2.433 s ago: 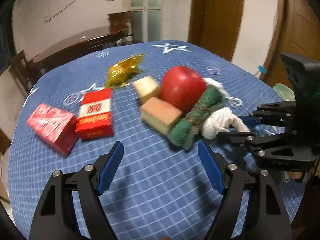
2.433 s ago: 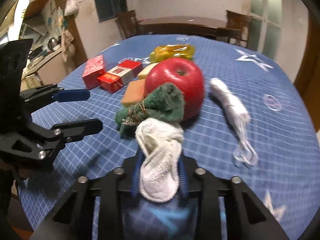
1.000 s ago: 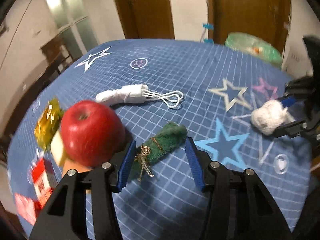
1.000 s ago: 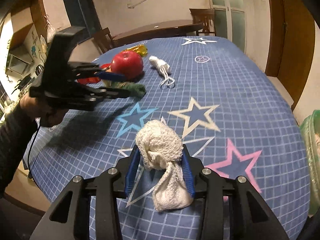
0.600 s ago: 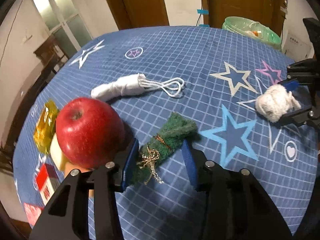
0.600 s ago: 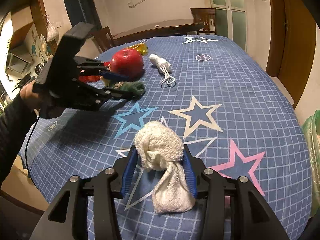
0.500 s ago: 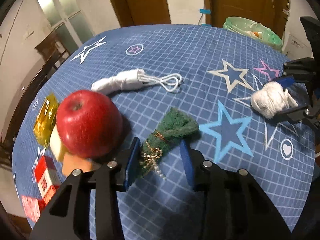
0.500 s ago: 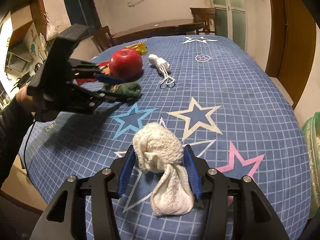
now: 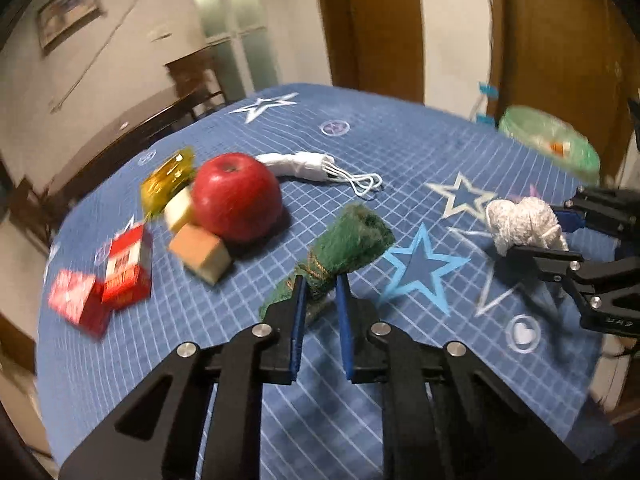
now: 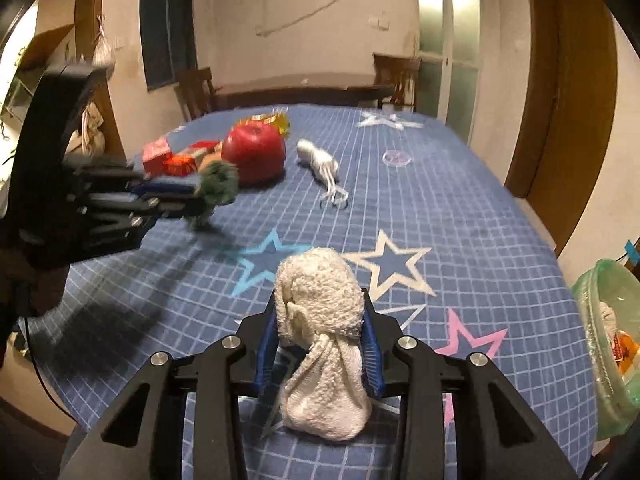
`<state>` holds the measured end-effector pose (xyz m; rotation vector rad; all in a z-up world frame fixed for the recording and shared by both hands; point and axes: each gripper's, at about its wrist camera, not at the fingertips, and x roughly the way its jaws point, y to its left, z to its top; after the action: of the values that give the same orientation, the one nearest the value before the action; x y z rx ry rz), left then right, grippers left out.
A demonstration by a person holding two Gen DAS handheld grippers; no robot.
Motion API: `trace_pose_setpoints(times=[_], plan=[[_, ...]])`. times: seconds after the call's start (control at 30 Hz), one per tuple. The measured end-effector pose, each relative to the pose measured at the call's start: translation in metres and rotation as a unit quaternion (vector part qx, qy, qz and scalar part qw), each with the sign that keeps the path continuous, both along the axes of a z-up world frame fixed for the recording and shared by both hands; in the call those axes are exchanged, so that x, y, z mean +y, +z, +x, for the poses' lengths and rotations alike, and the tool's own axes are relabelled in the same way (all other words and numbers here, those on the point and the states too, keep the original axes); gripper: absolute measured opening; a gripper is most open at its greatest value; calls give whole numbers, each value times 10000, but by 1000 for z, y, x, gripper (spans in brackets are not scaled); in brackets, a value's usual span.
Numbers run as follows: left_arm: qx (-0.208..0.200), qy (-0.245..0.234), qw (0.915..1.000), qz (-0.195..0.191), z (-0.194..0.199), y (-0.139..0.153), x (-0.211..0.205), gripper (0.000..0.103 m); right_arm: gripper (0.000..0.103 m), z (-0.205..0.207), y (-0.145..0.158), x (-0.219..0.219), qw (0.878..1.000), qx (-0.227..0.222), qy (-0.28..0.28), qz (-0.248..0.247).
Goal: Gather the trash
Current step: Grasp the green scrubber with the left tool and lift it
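Note:
My left gripper [image 9: 320, 292] is shut on a green cloth roll [image 9: 344, 252] tied with gold string and holds it just above the blue star tablecloth [image 9: 400, 144]; it also shows in the right wrist view [image 10: 216, 188]. My right gripper [image 10: 320, 320] is shut on a white cloth bundle [image 10: 320, 340]; the bundle also shows at the right of the left wrist view [image 9: 524, 226]. A bin lined with a green bag [image 10: 608, 340] stands off the table's right edge, with trash inside.
On the table lie a red apple [image 9: 236, 196], a rolled white face mask [image 9: 304, 166], a yellow wrapper [image 9: 168, 178], two sponge blocks [image 9: 200, 250] and red packets [image 9: 124, 268]. A dark table and chairs [image 10: 300, 88] stand behind.
My left gripper has closed on the green cloth roll and lifted it away from the apple. My right gripper still holds the white bundle, a little higher.

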<state>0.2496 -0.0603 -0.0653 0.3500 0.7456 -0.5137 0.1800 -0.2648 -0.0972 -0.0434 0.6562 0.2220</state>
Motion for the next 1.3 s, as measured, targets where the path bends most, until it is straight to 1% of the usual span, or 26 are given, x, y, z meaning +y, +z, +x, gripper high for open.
trace_pose_setpoints(times=[0.1,0.13,0.2,0.23,0.27,0.37,0.4,0.43,0.47,0.5,0.53,0.6,0.63,0.67,0.77,0.83,0.87,0.93,1.0,1.03,1.07,1.13,1.17,1.23,1.27,1.3], plan=[[-133,228,9983,-520,-23,12,11,8,37,-12,17,3,9991,-406,-83,-58],[-205,334,9961,-786,-31,18,16,8,37,-15,22,5,9986,-515,-94,-62],[-302,465,9922,-1121,-41,26,22,8,37,-20,33,7,9971,-753,-119,-35],[-360,532,9901,-1249,-46,29,24,8,37,-22,37,8,9966,-817,-126,-23],[-404,530,9901,-1235,-48,30,23,8,37,-22,40,9,9964,-839,-117,-19],[-324,30,9969,-718,-46,21,14,9,38,-22,42,6,9968,-791,-123,16],[-233,-300,9983,-452,-44,16,8,12,38,-23,41,4,9972,-742,-120,31],[-238,-567,9980,-151,-42,12,3,14,39,-24,41,3,9976,-689,-114,36],[-370,-750,9964,156,-38,10,0,17,39,-24,38,2,9980,-621,-100,47],[-337,-944,9945,297,-31,9,-3,33,39,-24,36,1,9983,-563,-87,79],[-229,-1192,9920,354,-23,9,-5,40,40,-25,32,0,9985,-521,-87,125],[-399,-1428,9874,544,-6,8,-13,62,40,-24,26,-2,9988,-373,-79,299],[-360,-1612,9842,642,2,6,-17,66,40,-23,23,-3,9988,-329,-81,343],[-267,-1790,9804,773,12,2,-24,67,40,-23,20,-4,9989,-285,-90,367],[63,-2011,9752,924,37,-8,-35,67,40,-21,14,-5,9991,-203,-103,371],[121,-2041,9734,1031,49,-14,-40,67,40,-19,11,-7,9990,-154,-103,410],[263,-2158,9707,1023,54,-17,-42,67,40,-18,10,-8,9989,-129,-97,441],[328,-2298,9674,1011,57,-18,-43,66,40,-17,8,-8,9987,-85,-88,502],[514,-2445,9647,836,62,-15,-41,61,40,-15,4,-9,9984,-37,-88,558],[641,-2516,9627,755,63,-14,-40,60,40,-14,3,-10,9981,-6,-87,605],[829,-2673,9572,742,61,-16,-39,59,40,-12,1,-10,9979,15,-92,642],[1117,-2864,9476,872,55,-24,-38,59,40,-10,-1,-12,9976,26,-108,680],[1172,-2899,9445,1004,49,-29,-38,59,40,-7,-2,-11,9976,31,-112,690],[1287,-2857,9443,1002,44,-28,-34,59,40,-6,-3,-10,9975,23,-114,698],[1526,-2815,9436,839,42,-23,-30,59,40,-5,-3,-10,9975,22,-112,702],[1678,-2870,9406,690,37,-19,-26,59,40,-4,-3,-10,9975,17,-104,705]])
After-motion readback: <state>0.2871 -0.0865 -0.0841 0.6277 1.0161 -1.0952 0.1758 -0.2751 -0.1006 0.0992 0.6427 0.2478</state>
